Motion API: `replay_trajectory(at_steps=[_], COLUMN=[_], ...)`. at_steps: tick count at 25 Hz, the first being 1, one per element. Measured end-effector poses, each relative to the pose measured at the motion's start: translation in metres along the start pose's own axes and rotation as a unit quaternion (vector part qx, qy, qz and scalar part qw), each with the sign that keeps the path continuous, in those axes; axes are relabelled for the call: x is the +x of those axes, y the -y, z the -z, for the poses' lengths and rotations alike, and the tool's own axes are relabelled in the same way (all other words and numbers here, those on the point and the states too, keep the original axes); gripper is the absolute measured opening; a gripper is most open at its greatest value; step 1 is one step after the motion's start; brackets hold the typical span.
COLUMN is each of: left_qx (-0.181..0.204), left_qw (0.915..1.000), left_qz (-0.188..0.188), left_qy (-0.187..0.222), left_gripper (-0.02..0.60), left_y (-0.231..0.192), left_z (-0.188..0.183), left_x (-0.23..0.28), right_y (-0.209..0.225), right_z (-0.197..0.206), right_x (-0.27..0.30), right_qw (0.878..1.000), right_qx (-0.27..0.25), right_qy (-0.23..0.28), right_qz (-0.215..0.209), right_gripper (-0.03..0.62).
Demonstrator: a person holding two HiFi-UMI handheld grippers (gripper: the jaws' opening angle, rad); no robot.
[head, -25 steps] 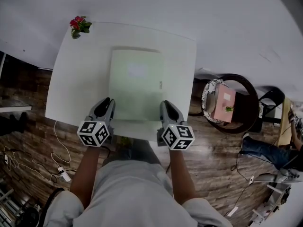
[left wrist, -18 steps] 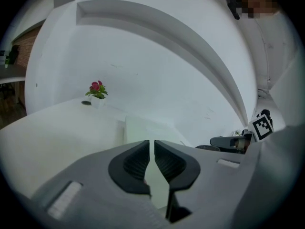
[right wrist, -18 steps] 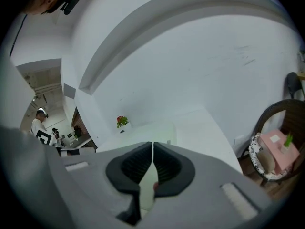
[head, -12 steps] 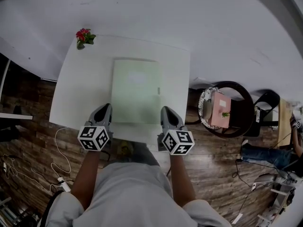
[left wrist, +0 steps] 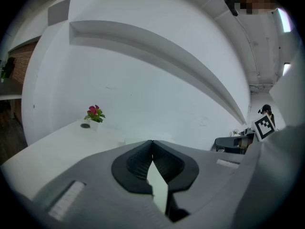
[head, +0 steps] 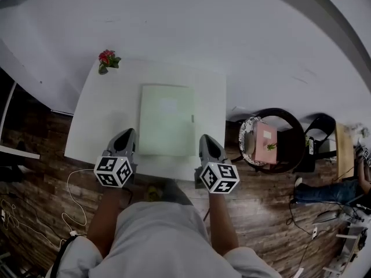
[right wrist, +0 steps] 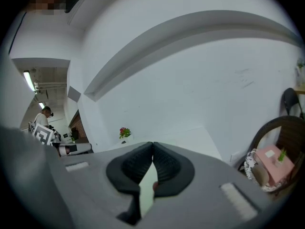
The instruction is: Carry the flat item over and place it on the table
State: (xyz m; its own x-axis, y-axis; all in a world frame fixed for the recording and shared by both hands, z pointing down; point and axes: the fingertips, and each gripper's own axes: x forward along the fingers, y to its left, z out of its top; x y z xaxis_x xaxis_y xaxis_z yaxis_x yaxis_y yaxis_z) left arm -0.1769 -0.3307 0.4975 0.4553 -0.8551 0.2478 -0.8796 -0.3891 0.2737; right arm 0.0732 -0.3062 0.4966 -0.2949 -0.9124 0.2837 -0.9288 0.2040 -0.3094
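Observation:
A pale green flat item [head: 168, 119] lies on the white table [head: 110, 114], square to its edges. My left gripper [head: 126, 133] hovers by the item's near left corner, and my right gripper [head: 207, 139] by its near right corner. Neither touches the item. In the left gripper view the left gripper [left wrist: 152, 142] has its pads tip to tip with nothing between them. The right gripper [right wrist: 153, 143] looks the same in its own view. A sliver of the green item shows below each pair of pads.
A small pot of red flowers [head: 107, 59] stands at the table's far left corner. Right of the table is a dark round chair [head: 293, 138] with a pink box [head: 264, 141] on it. A person's legs [head: 330, 190] and cables [head: 69, 184] are on the wooden floor.
Both grippers have risen off the table's near edge. The view has pulled up and back, so the table looks smaller. The green item has stayed where it lay.

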Motion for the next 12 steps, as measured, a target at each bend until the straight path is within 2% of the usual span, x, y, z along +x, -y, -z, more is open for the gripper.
replay_trajectory(at_steps=[12], left_qx=[0.037], left_qw=[0.9984], left_qz=[0.011], left_qy=[0.042], left_gripper=[0.006], left_y=[0.006], left_z=[-0.043], left_x=[-0.03], right_y=[-0.02], right_z=[-0.03], right_x=[-0.03], right_qw=[0.999], right_qx=[-0.019], right_qy=[0.049], right_qz=[0.006], right_gripper=[0.005])
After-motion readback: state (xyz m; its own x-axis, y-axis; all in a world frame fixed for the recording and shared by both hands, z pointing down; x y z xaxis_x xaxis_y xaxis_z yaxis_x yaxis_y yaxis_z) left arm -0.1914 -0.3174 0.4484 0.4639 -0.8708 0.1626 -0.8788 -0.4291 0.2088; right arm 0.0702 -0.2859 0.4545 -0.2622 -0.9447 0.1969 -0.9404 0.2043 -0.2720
